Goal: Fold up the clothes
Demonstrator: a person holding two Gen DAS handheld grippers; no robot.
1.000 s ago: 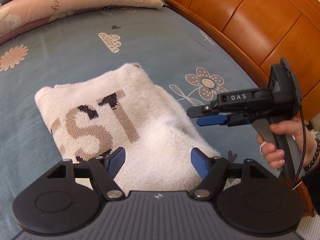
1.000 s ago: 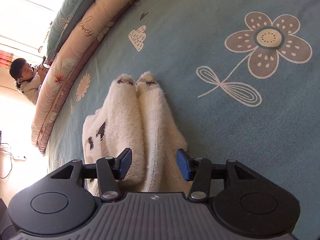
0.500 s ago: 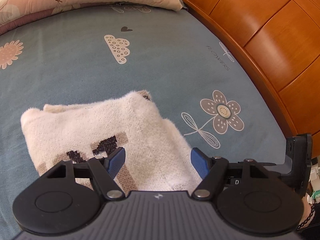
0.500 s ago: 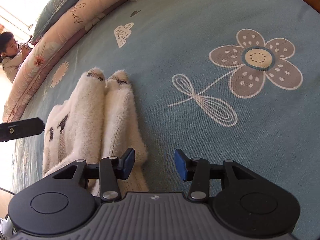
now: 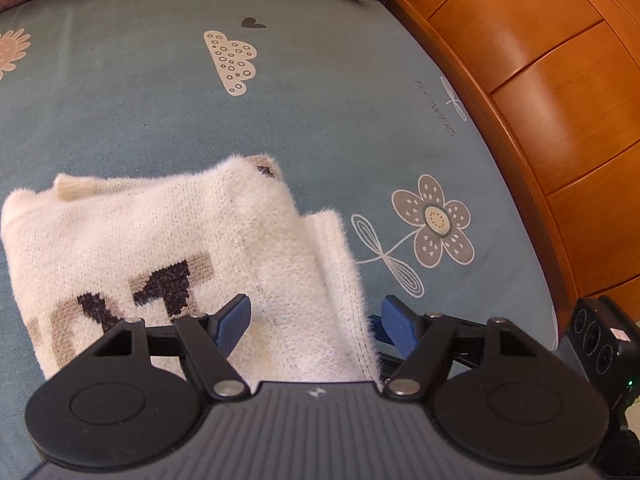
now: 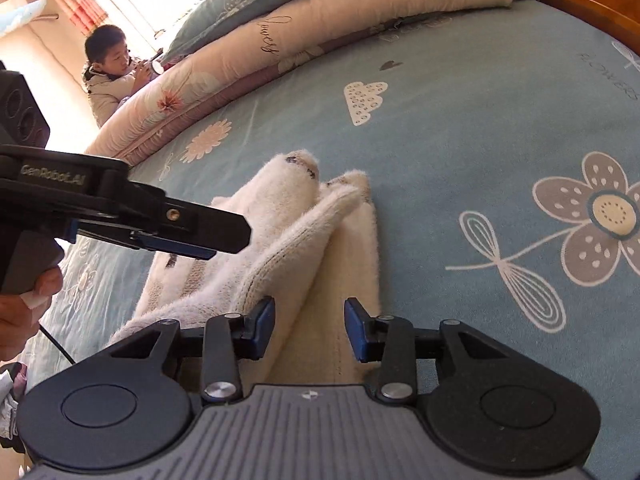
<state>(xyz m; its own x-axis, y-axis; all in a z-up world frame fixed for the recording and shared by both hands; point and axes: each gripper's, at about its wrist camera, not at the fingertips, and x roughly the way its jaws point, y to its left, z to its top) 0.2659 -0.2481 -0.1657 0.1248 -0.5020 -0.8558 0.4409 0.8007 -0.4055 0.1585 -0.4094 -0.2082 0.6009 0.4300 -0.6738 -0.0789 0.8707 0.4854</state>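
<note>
A folded cream sweater [image 5: 160, 248] with brown and black letters lies on the blue-grey bedsheet [image 5: 320, 100]. My left gripper [image 5: 316, 320] is open, hovering over the sweater's near right part with fabric showing between its fingers. In the right wrist view the same sweater [image 6: 312, 240] is seen edge-on as stacked layers. My right gripper [image 6: 310, 320] is open over its near end, the lower layer running between the fingers. The left gripper [image 6: 224, 240] shows side-on above the sweater's left side, held by a hand [image 6: 20, 304]. The right gripper's body [image 5: 600, 348] peeks in at lower right.
A wooden headboard [image 5: 540, 80] curves along the right side of the bed. Stacked pillows and a quilt [image 6: 280, 40] line the far edge. A person [image 6: 112, 76] sits beyond them by a bright window. The sheet carries flower and cloud prints.
Both grippers have drawn back toward the sweater's near right end. The right gripper swung left so the sweater's edge lies between its fingers, and the left gripper has come into its view.
</note>
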